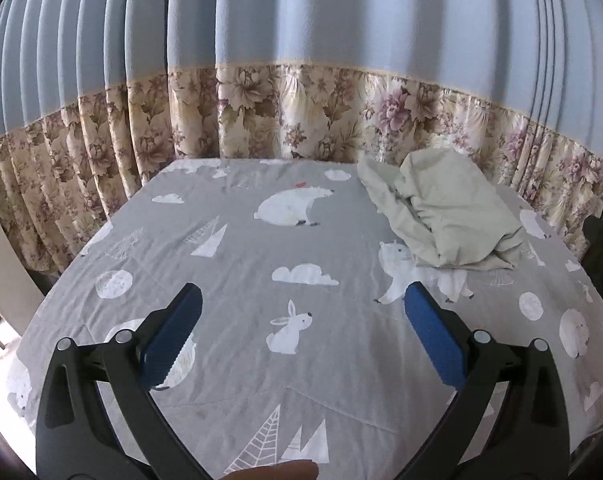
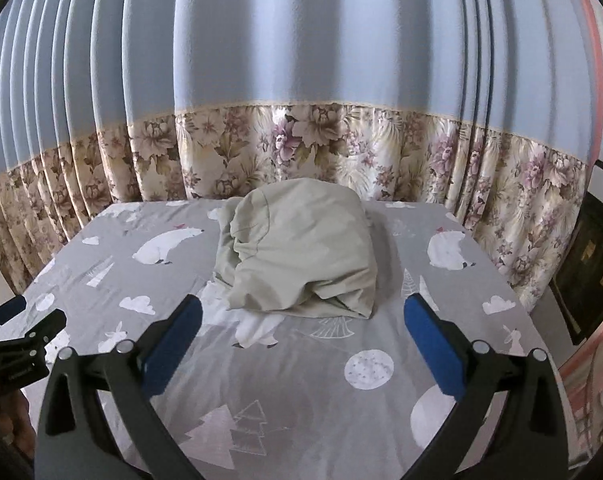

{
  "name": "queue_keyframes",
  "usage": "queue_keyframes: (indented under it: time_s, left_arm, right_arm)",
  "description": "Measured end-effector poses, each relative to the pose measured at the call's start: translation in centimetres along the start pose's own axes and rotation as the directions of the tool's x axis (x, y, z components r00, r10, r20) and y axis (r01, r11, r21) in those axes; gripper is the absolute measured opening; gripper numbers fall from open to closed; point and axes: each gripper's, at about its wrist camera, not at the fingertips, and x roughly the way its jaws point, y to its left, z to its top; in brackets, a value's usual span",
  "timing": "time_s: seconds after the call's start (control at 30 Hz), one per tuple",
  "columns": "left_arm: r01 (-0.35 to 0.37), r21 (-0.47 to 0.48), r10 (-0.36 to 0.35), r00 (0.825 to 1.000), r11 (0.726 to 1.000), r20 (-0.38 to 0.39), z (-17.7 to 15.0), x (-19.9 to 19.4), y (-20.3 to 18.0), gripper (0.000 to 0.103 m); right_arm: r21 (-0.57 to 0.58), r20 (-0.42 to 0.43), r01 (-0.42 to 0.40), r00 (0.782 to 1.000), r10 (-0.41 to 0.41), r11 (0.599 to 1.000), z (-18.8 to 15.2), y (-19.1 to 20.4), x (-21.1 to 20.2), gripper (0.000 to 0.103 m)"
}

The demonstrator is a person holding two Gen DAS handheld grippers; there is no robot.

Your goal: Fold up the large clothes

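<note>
The folding has not begun — the pale green cloth (image 2: 297, 252) lies in a heap at the far side of the bed (image 2: 301, 380). Both tools — left tool (image 1: 303, 300) and right tool (image 2: 303, 312) — are spread wide and hold nothing.

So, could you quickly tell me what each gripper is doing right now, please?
Left gripper: open, holding nothing, above the bed sheet.
Right gripper: open, holding nothing, facing the crumpled beige garment.

bed (image 2: 301, 380) w/ grey animal-print sheet; crumpled pale green garment (image 2: 301, 256) lying on it, far centre
</note>
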Motion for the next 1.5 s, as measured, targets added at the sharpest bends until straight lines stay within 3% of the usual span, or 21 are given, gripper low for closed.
queue_keyframes:
  time_s: [0.77,0.87,1.5]
  left_arm:
    - [0.001,-0.042,0.0,1.0,0.999,0.014,0.59,0.13,0.46,0.1]
    - [-0.027,-0.034,0.027,1.0,0.999,-0.002,0.56,0.4,0.47,0.1]
    - [-0.002,-0.039,0.003,1.0,0.999,0.011,0.62,0.02,0.5,0.1]
  right_arm:
    - [-0.001,-0.008,0.022,1.0,-0.022,1.0,-0.37,-0.03,0.19,0.101]
    - [-0.007,-0.011,0.022,1.0,-0.022,1.0,-0.43,-0.2,0.17,0.101]
    - [-0.007,-0.015,0.014,1.0,-0.014,1.0,-0.46,-0.39,0.13,0.101]
